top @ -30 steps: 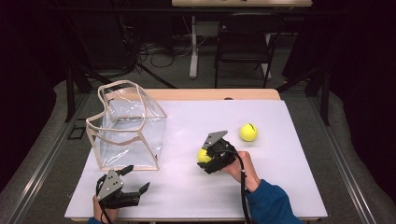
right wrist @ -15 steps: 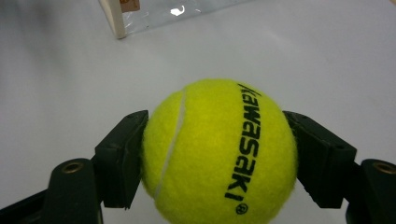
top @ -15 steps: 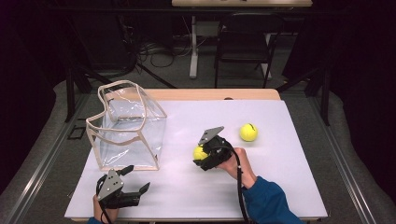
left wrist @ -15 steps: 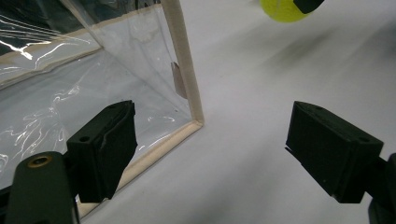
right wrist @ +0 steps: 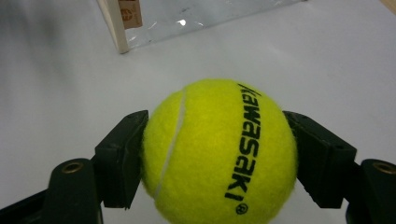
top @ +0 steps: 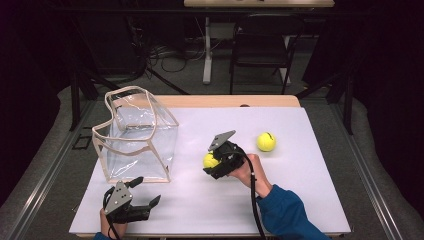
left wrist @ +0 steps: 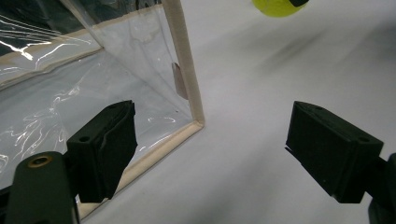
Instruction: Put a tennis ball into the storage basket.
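Note:
My right gripper (top: 212, 164) is shut on a yellow tennis ball (top: 209, 160) (right wrist: 218, 151) printed KAWASAKI, held a little above the white table near its middle; both jaws press the ball's sides. A second tennis ball (top: 266, 141) lies on the table to its right. A clear plastic bag with beige trim (top: 136, 137) (left wrist: 184, 70) stands upright at the left. My left gripper (top: 145, 192) (left wrist: 210, 154) rests open near the front left edge, just in front of the bag's near corner, with nothing between its jaws.
The white table top (top: 300, 190) has bare room at the right and front. A wooden strip (top: 225, 101) runs along its far edge. Beyond it stand a dark chair (top: 260, 50) and table legs on a grey floor.
My right gripper has carried the ball leftward, toward the bag. The left gripper has stayed put.

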### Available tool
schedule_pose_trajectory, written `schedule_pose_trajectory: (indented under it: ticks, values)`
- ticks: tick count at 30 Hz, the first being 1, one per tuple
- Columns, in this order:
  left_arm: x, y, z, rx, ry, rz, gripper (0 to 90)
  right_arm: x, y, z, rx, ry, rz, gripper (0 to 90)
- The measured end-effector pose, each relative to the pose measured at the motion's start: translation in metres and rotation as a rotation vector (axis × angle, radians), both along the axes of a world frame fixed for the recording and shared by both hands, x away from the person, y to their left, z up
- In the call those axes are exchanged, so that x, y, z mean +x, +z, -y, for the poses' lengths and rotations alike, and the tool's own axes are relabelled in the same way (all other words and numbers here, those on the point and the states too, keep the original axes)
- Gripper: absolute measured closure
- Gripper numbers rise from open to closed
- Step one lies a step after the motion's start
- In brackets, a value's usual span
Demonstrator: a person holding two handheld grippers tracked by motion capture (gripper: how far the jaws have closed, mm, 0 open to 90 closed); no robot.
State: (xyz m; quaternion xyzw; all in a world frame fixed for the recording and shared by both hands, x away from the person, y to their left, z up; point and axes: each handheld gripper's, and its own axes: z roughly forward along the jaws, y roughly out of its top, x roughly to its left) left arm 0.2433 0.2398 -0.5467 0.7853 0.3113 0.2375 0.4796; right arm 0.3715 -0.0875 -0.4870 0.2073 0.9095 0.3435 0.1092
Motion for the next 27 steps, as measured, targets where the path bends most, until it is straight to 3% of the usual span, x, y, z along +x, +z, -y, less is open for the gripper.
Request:
schedule_pose_trajectory:
  ticks: [27]
  values:
    - [0.000, 0.000, 0.000, -0.003, -0.002, 0.004, 16.1, 0.013, 0.020, -0.020, -0.010, 0.016, 0.029, 25.8]
